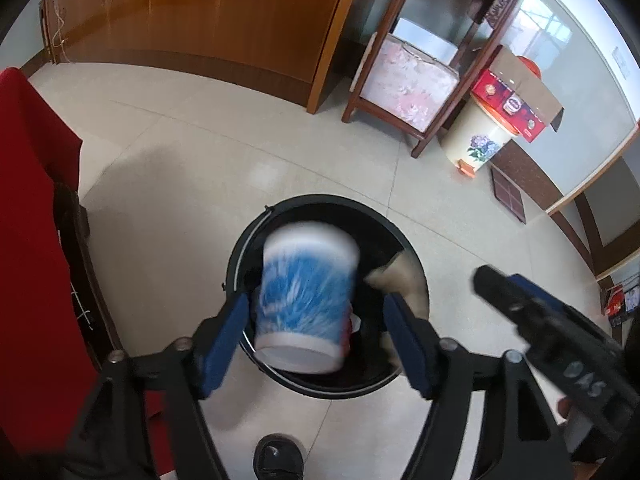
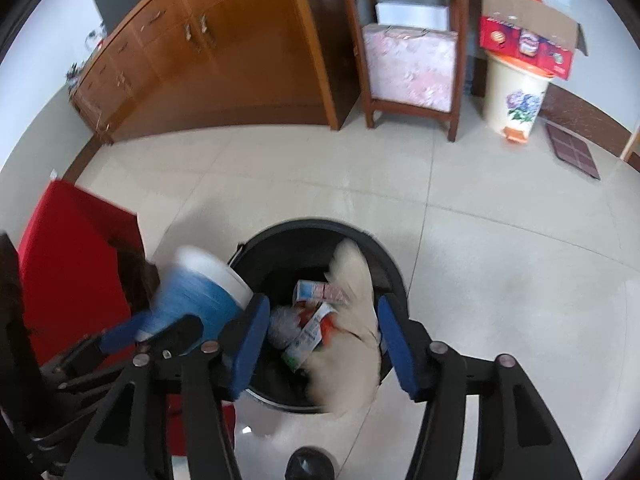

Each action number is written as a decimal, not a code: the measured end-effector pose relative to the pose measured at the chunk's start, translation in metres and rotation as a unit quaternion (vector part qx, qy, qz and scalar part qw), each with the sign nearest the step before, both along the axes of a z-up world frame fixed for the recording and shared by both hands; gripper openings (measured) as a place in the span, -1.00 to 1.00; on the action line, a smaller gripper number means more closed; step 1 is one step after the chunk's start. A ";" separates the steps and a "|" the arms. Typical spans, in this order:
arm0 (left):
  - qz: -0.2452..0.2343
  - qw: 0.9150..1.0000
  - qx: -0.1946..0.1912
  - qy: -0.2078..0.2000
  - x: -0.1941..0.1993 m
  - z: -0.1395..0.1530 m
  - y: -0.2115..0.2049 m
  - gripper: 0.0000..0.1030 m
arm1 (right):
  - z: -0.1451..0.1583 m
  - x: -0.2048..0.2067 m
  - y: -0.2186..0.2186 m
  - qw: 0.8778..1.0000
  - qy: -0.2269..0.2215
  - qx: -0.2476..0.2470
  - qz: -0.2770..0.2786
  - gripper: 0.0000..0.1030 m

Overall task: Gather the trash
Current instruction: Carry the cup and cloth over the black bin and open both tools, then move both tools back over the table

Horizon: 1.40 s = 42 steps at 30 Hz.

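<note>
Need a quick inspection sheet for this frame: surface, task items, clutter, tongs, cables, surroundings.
Surface: pale tiled floor, bare around the bin.
Task items: black bin holds cartons and a blurred beige piece; blue-and-white cup over the bin mouth, blurred.
Clutter: red cloth at left.
Tongs: left tongs open, pads clear of the cup; right tongs open, empty.
Cables: nothing seen.
Surroundings: wooden cabinet, flowered pedal bin, red box.
</note>
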<state>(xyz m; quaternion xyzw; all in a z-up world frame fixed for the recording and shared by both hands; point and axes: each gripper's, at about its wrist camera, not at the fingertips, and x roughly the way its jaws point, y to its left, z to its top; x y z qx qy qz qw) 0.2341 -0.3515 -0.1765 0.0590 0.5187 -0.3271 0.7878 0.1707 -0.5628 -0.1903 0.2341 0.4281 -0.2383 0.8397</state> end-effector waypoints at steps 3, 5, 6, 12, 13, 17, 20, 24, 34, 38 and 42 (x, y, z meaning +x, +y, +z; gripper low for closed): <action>-0.002 1.000 -0.001 -0.009 0.000 0.005 0.000 0.42 | 0.009 -0.005 -0.002 1.000 -0.019 -0.001 -0.011 0.16; -0.006 1.000 -0.003 -0.021 -0.002 0.012 0.002 0.42 | 0.014 -0.007 -0.002 0.999 -0.026 -0.010 -0.016 0.16; -0.006 1.000 -0.004 -0.029 -0.003 0.016 0.004 0.42 | 0.018 -0.008 -0.002 0.999 -0.033 -0.013 -0.019 0.16; 0.014 0.997 -0.006 -0.077 -0.004 0.047 0.028 0.42 | 0.027 -0.010 0.003 0.999 -0.042 -0.012 -0.026 0.16; 0.019 0.996 -0.007 -0.084 -0.005 0.053 0.034 0.42 | 0.029 -0.009 0.005 0.999 -0.043 -0.015 -0.023 0.18; 0.039 0.993 -0.006 -0.108 -0.006 0.072 0.054 0.42 | 0.038 -0.004 0.019 0.998 -0.053 -0.018 -0.011 0.21; 0.057 0.991 -0.011 -0.118 -0.008 0.087 0.073 0.42 | 0.049 0.001 0.035 0.997 -0.064 -0.030 0.000 0.26; 0.081 0.986 -0.010 -0.144 -0.011 0.106 0.096 0.42 | 0.065 0.008 0.059 0.995 -0.079 -0.054 0.015 0.43; 0.145 0.973 -0.012 -0.181 -0.012 0.135 0.172 0.43 | 0.099 0.042 0.146 0.984 -0.123 -0.088 0.094 0.43; 0.179 0.965 -0.005 -0.192 -0.010 0.140 0.203 0.43 | 0.106 0.063 0.184 0.979 -0.141 -0.078 0.128 0.43; 0.221 0.955 0.001 -0.196 -0.004 0.141 0.248 0.43 | 0.110 0.087 0.233 0.970 -0.153 -0.071 0.175 0.43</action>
